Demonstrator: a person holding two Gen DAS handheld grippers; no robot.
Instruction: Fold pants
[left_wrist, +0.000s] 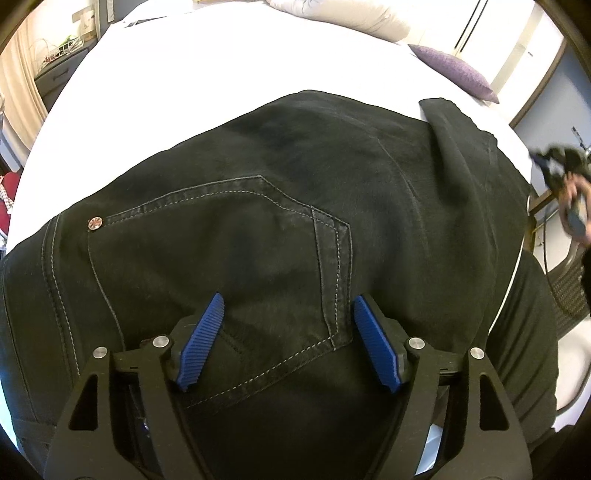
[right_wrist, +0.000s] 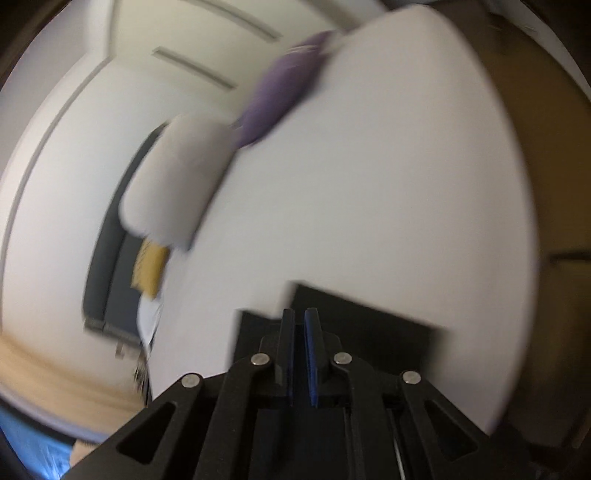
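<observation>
Already the black pants (left_wrist: 280, 229) lie spread on the white bed (left_wrist: 207, 70), seat side up, with a back pocket (left_wrist: 221, 258) showing. The left gripper (left_wrist: 290, 341) hangs over that pocket with its blue pads (left_wrist: 201, 343) wide apart and nothing between them; whether the tips touch the cloth I cannot tell. Beyond the pocket, toward the purple pillow (left_wrist: 456, 70), a strip of dark cloth crosses the pants, so one fold looks made, though that is a guess. The right gripper (right_wrist: 299, 354) shows in its own blurred view with its jaws nearly together; dark cloth lies right at the tips, but the blur hides whether any is pinched. In the left view it sits at the bed's edge, off to the side of the pants. Further folds into a compact stack appear left to do.
</observation>
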